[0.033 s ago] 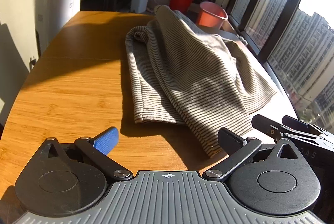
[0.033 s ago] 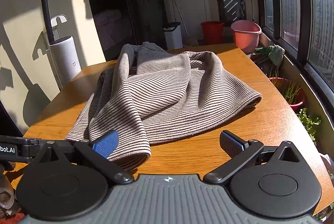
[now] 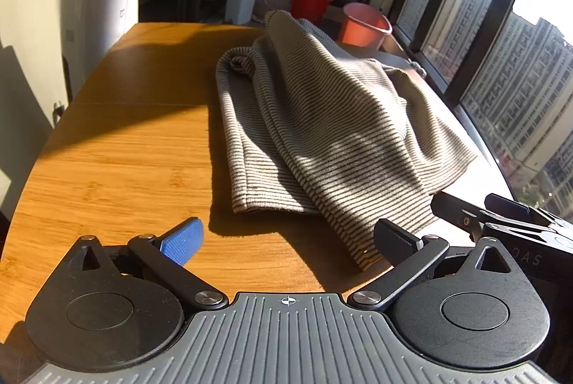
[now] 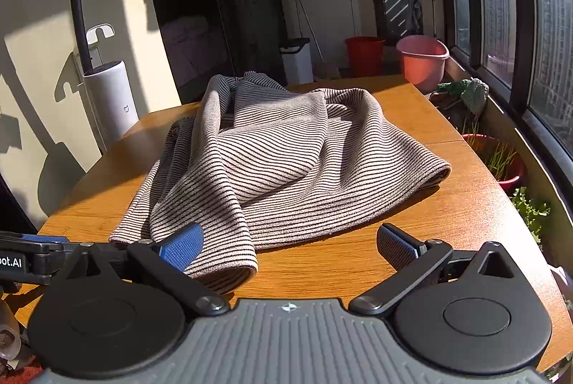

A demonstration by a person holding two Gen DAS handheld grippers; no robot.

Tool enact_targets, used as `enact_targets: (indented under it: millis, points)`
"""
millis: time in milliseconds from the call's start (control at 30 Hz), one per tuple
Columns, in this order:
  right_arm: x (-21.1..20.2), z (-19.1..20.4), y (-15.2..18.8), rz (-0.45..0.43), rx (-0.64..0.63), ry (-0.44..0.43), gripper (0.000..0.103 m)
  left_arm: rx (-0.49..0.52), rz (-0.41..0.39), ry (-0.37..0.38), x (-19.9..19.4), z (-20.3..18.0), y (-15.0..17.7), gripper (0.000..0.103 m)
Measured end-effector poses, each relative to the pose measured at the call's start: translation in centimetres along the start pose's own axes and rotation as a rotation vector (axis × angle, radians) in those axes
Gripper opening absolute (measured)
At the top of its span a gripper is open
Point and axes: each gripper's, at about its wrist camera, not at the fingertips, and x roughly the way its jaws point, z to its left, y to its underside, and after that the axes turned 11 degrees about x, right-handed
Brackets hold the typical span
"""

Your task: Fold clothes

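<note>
Left wrist view showed the left tool (image 3: 286, 237) spread wide, gripping nothing; the right tool (image 4: 290, 242) likewise. Nothing differed from the matching frames, so folding stood no further along. One striped garment (image 4: 286, 165) lay rumpled on the counter (image 3: 118, 162); two buckets (image 4: 422, 60) stood beyond.

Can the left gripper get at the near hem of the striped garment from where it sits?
Probably yes. The left gripper is open, and the crumpled grey-and-black striped knit garment's near corner lies beside its right finger on bare wooden table, nothing between.
</note>
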Motion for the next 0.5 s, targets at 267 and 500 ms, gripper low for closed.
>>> enact_targets:
  millis: [267, 500]
  points:
    - [5.1, 1.7, -0.9, 0.224, -0.025, -0.116, 0.103, 0.047, -0.037, -0.102, -0.4, 0.4, -0.1, 0.103]
    - [9.3, 7.5, -0.7, 0.283, -0.102, -0.219, 0.103, 0.016, -0.037, -0.158, -0.4, 1.2, 0.1, 0.103]
